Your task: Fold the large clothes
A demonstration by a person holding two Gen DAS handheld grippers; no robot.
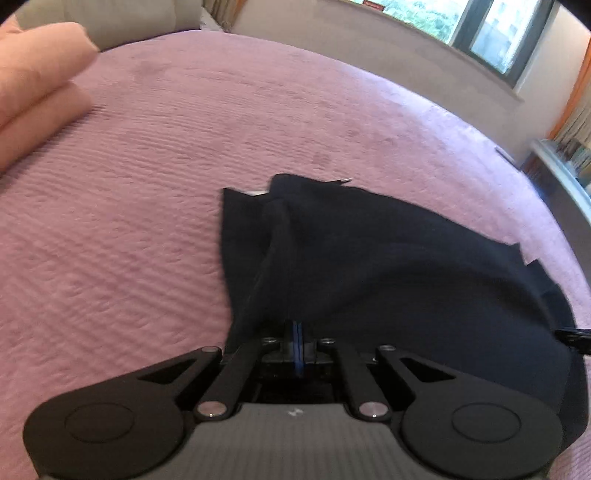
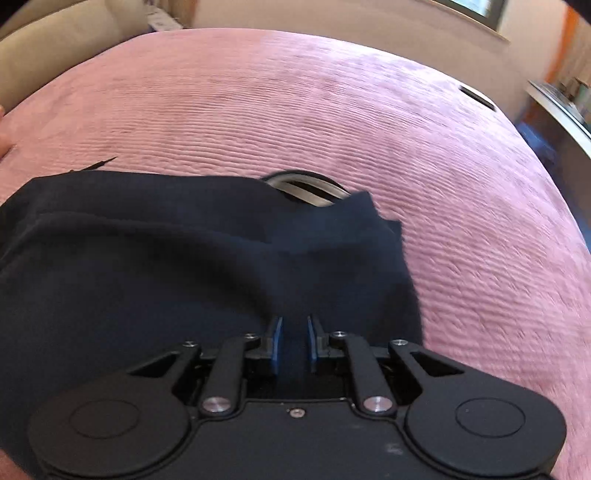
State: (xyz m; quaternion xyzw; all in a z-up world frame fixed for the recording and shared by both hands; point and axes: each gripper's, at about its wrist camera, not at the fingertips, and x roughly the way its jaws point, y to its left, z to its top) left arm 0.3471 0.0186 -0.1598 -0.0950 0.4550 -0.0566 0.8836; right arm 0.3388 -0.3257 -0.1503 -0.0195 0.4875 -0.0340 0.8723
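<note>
Dark navy cloth, the garment (image 1: 388, 266), lies bunched on a pink ribbed bedspread (image 1: 129, 240) that covers the bed, and each wrist view shows it rising toward the camera. No brand or readable label shows on it; a thin pale sliver at its far edge in the left view could be a tag, but it is too small to read. A red strip by the window (image 1: 491, 33) may carry writing, also too blurred to make out.

At the left tool (image 1: 298, 332) the blue pads are pressed together with the cloth pinched at their tips. At the right tool (image 2: 295, 328) the blue pads stand a narrow gap apart, and dark fabric fills the space between them; whether they press on it is hard to tell.

A pale ribbed neckband (image 2: 310, 192) peeks from behind a fold in the right view, mostly covered. A peach folded blanket (image 1: 40, 85) sits at the far left of the bed, cut off by the frame. Shelves (image 1: 569, 162) at the right edge are blurred. Both views are smeared at the rims.
</note>
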